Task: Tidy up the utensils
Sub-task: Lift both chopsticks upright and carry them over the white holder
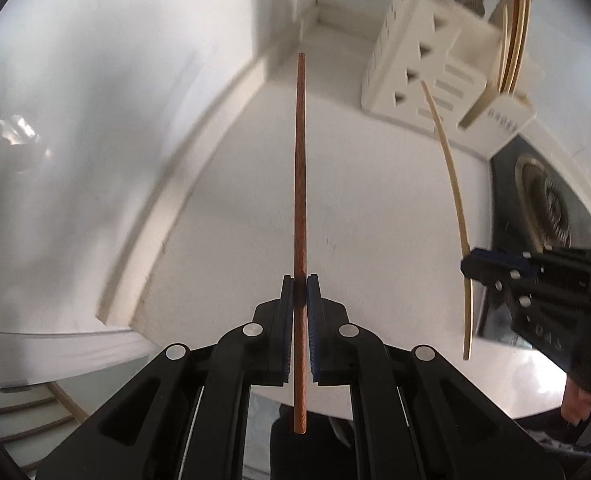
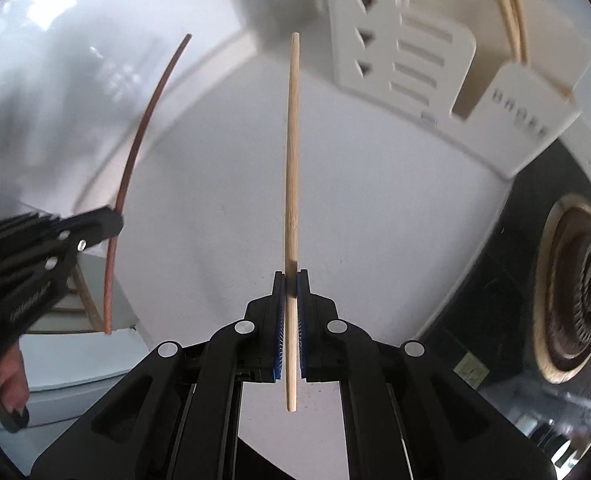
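Dark-wood chopstick clamped in the left hand-held gripper, pale chopstick in the right hand-held gripper, both lengthwise above the white table. Cream utensil holder at the table's far right corner lies nearer the right

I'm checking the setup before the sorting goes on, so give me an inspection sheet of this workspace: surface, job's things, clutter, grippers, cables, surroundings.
Surface: white countertop, bare in the middle.
Job's things: dark reddish-brown wooden chopstick and pale bamboo chopstick, both held in the air; cream plastic utensil holder with cut-out slots at the back right, pale sticks already standing in it.
Clutter: nothing seen.
Grippers: left gripper shut on the reddish-brown chopstick; right gripper shut on the bamboo chopstick.
Cables: nothing seen.
Surroundings: black gas hob with a round burner to the right of the countertop; white wall behind.
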A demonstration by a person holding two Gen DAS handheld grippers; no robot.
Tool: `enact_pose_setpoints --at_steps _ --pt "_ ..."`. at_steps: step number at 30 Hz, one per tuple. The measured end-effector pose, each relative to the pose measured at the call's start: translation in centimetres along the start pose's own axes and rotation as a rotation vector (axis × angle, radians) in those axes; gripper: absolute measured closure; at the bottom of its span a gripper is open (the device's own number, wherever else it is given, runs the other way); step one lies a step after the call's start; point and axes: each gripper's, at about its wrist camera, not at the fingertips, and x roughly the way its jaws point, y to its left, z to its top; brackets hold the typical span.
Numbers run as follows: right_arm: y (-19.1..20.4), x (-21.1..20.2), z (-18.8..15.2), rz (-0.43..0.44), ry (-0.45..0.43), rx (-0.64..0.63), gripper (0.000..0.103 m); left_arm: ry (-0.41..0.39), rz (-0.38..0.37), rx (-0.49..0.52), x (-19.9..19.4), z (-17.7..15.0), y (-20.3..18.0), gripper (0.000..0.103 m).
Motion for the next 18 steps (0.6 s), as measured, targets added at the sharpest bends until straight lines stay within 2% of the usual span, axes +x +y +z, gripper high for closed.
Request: enact_pose_setpoints --at_steps 7,9,14,18 --pt "-1.6 -4.9 -0.7 0.039 -0.223 -0.025 0.096 -0.122 0.023 -0.047 -4.0 1.6 -0.7 0.097" --pt "-2.9 -6.2 -0.5 0.085 -0.282 -0.007 0.097 -0.158 0.020 -0.055 -5.0 1.9 -1.1 0.097" --pt "-2.6 -8.7 0.0 0.081 -0.374 -0.043 0.096 -0.250 0.012 -0.081 -7.3 2.7 -1.8 0.097" --pt "-2.6 -11.4 -1.0 0.048 -0.465 -0.047 0.096 -0.400 0.014 -0.069 -10.1 3.0 -3.4 0.097"
